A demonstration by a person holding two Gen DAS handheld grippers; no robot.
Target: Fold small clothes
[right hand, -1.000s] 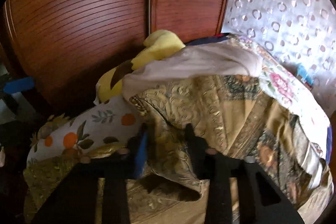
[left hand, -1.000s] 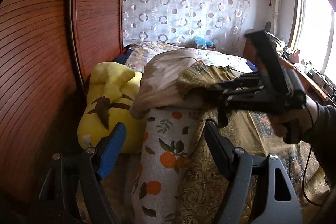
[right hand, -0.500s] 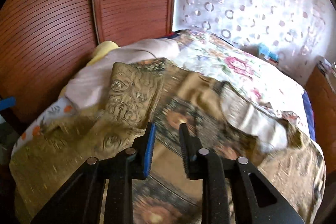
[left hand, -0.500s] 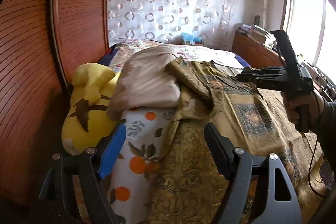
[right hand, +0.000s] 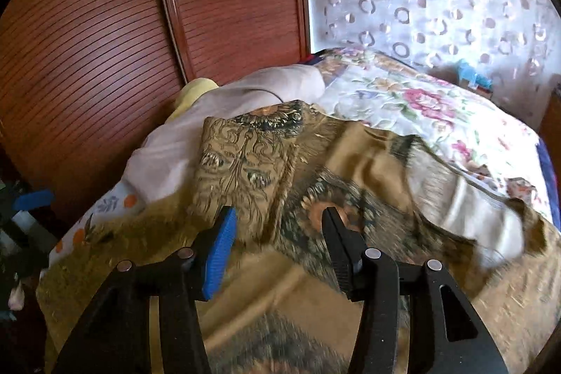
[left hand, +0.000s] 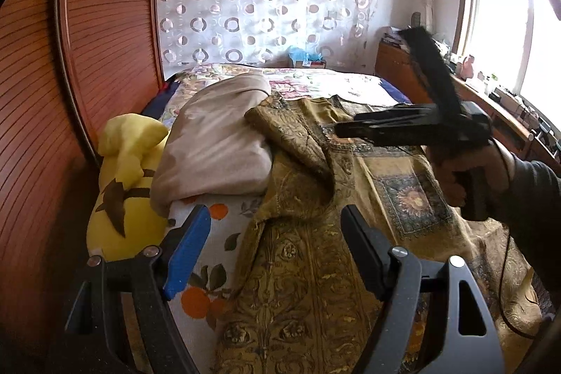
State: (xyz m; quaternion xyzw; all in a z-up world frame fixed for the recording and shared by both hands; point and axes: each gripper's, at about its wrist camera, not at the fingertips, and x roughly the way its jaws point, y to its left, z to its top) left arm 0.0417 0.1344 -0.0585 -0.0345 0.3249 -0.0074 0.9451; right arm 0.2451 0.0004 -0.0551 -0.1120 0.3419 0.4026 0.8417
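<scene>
The gold patterned cloth [right hand: 266, 163] lies across the bed, its folded flap just above the right gripper [right hand: 277, 226], whose fingers have just been opening, empty; the left gripper [left hand: 277, 244] gapes wide, empty, lower frame.

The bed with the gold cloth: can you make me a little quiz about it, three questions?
1. True or false: the right tongs are pinching the gold patterned cloth.
2. What colour is the plush toy beside the beige bundle?
3. Which tongs are spread wider: A left tongs, B right?

Key: 1 false, they have just been opening and nothing is between them. 2 yellow. 3 A.
</scene>
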